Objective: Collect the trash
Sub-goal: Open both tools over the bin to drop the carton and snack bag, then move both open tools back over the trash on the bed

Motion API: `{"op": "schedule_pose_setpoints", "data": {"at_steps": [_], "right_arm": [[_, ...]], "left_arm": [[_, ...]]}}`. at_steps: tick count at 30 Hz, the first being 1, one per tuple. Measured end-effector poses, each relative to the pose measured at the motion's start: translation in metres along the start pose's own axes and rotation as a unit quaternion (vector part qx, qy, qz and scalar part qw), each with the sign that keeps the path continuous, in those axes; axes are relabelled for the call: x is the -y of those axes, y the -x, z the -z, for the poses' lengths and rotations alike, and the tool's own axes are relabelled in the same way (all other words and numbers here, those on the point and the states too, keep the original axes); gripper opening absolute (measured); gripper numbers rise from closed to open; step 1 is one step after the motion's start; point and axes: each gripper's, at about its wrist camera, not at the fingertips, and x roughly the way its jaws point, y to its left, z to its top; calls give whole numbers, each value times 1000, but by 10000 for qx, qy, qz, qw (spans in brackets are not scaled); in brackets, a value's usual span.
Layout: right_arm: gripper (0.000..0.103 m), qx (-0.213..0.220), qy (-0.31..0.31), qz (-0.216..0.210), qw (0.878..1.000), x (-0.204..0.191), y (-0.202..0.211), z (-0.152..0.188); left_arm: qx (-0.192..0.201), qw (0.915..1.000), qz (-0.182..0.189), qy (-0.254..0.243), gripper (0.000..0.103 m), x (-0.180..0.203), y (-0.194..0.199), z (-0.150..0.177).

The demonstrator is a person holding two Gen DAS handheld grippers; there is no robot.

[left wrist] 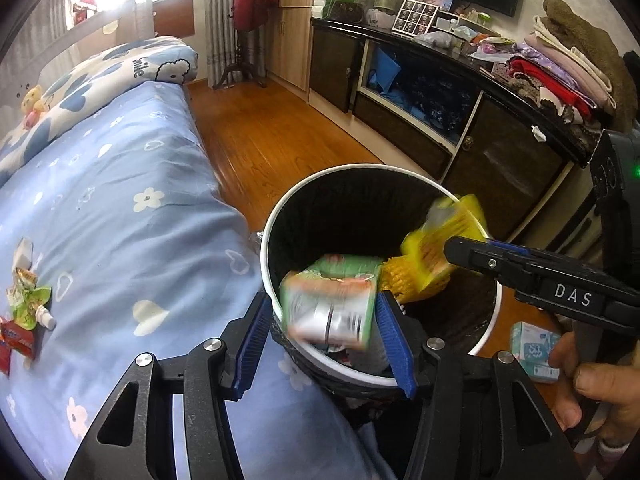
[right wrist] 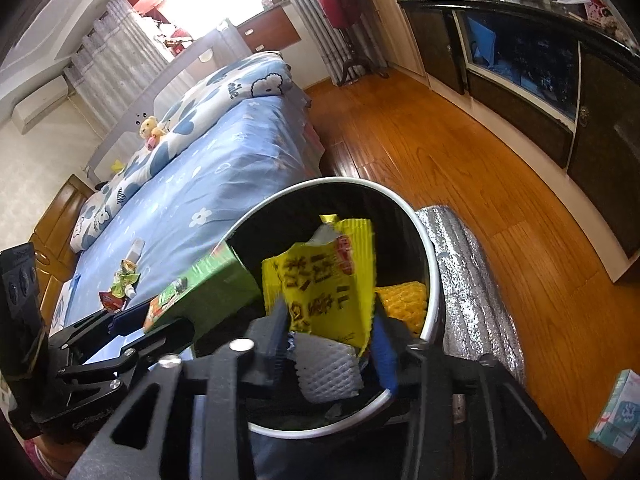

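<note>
A round trash bin (left wrist: 352, 168) with a white rim and black liner stands beside the bed. My left gripper (left wrist: 324, 340) hovers over its near rim, open. A blurred green carton (left wrist: 332, 300) sits between the jaws, with a gap to the left pad. My right gripper (right wrist: 332, 340) is over the bin (right wrist: 344, 180) too, open, and a crumpled yellow wrapper (right wrist: 320, 280) hangs loose between its fingers. From the left wrist view the right gripper (left wrist: 472, 250) reaches in from the right behind the yellow wrapper (left wrist: 436, 240). Yellow foam netting (right wrist: 400, 296) and white foam netting (right wrist: 328, 368) lie inside the bin.
More wrappers and a small tube (left wrist: 28, 300) lie on the blue flowered bedsheet (left wrist: 120, 220). A silver foil roll (right wrist: 472, 280) leans against the bin. A tissue pack (left wrist: 534, 350) lies on the wooden floor. A dark cabinet (left wrist: 460, 128) runs along the right wall.
</note>
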Motion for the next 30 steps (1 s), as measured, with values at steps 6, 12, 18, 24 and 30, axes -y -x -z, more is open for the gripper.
{"op": "schedule_pose_setpoints", "data": {"at_steps": [6,12,18,24,30], "right_arm": [[56,88,28,7,10000,-5,6,0],[68,196,64,-101,9997,-18,11,3],[74,269,233,-312,9989,-47,13,10],[75,211,479,-561,9971,-82,6,17],[76,57,742,-825,9938,-121,-7,30]], "left_arm": [[86,9998,12,184,57,-10,11,6],[221,9984,-98,502,61,-32,33,31],[302,9955,-306,848,62,-61,56,59],[381,9905,-533,1213,62,-88,79,84],[469,9832,-817,1563,62,-114,105,112]]}}
